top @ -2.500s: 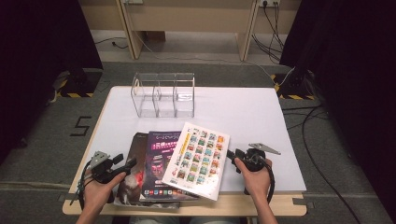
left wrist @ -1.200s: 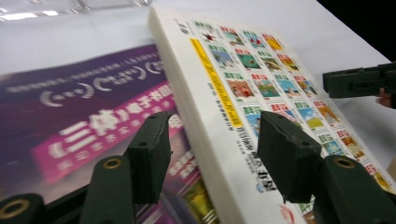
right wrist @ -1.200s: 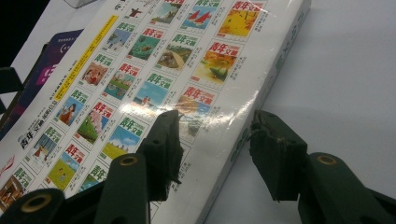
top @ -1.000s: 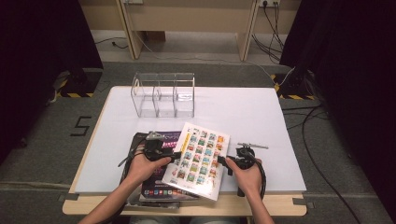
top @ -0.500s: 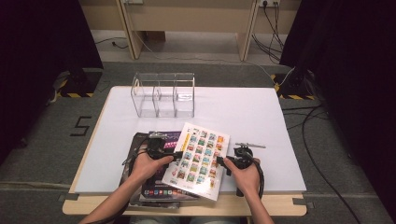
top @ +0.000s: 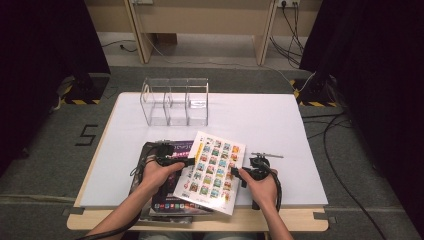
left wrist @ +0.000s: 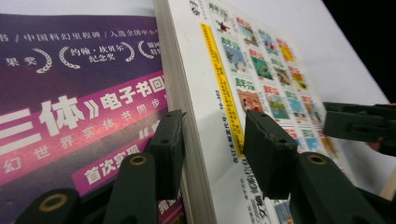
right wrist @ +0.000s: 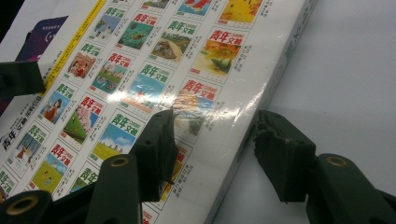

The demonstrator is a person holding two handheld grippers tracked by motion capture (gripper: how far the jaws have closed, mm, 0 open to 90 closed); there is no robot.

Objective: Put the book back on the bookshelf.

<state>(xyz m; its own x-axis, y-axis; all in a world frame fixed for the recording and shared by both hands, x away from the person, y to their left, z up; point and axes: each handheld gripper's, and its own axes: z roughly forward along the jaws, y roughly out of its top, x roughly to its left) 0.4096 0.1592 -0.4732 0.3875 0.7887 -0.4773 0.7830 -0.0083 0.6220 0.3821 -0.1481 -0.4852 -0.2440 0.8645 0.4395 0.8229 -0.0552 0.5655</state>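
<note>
- High view: white bench [top: 280,120] with a pale wood front edge, on grey carpet, dark curtains at both sides. White magazine [top: 212,171] with a grid of small colour covers lies tilted near the front edge, overlapping a purple book [top: 167,200]. Clear plastic three-bay rack [top: 175,101] stands well apart at the back. Left tongs [top: 189,161] meet the magazine's left edge, right tongs [top: 239,174] its right edge; a hand holds each.
- Left gripper view: page stack of the magazine [left wrist: 205,154] seen edge-on, thick, with a yellow stripe on the cover. Left tongs [left wrist: 212,144] straddle that edge, one jaw below against the pages and the glossy purple book [left wrist: 74,107], the other just over the cover; jaws have just been closing, firm grip not certain.
- Right gripper view: shiny cover with glare; magazine's [right wrist: 163,70] right edge lies between the wide-open right tongs [right wrist: 215,140], which have just been opening. One jaw over the cover, one over bare bench [right wrist: 355,70].
</note>
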